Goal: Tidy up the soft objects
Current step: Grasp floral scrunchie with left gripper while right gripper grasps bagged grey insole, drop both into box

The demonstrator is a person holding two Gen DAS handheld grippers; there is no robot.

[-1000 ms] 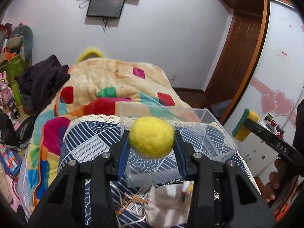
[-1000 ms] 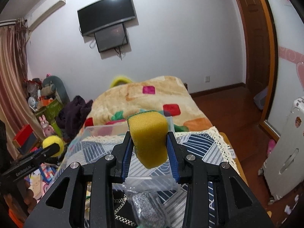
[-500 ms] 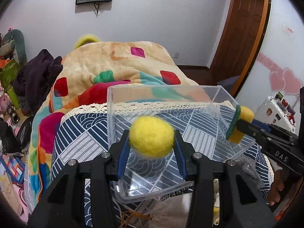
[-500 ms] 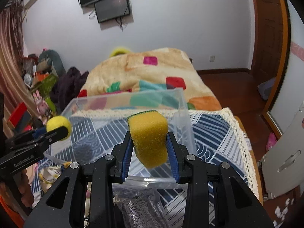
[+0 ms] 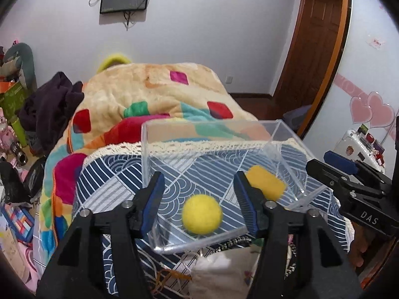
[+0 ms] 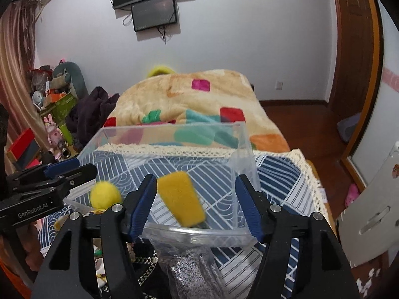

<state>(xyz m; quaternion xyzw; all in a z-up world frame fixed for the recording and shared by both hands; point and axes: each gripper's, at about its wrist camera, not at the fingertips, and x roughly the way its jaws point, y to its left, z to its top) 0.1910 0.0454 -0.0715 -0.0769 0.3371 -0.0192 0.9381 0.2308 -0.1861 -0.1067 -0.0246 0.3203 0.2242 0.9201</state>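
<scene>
Both of your grippers are spread wide and hold nothing. Your left gripper [image 5: 199, 200] hangs over the near edge of the clear plastic bin [image 5: 209, 127], and the yellow felt ball [image 5: 202, 213] sits loose between its fingers, touching neither blue pad, low inside the bin near the front wall. Your right gripper [image 6: 197, 203] is likewise over the bin's near rim, and the yellow sponge [image 6: 181, 198] lies free between its fingers, nearer the left pad, tilted with its long axis running from about 11 o'clock down to 5 o'clock. Whether the sponge has fully settled on the bin floor is hard to tell; its edges are blurred.

In the left wrist view the sponge lies at 2 o'clock from the ball, close to the bin's right wall, so the two pieces are near each other but apart. Both appear delivered, so the next move probably turns on what waits below the bin: a pale cloth pouch [image 5: 219, 274] at 6 o'clock under your left gripper, and a grey glittery item in a clear bag [image 6: 189, 271] at 6 o'clock under your right. Each lies straight beneath its own gripper, so each hand is the nearer one for its own piece. Lift clear of the rim before you drop back toward you.
</scene>
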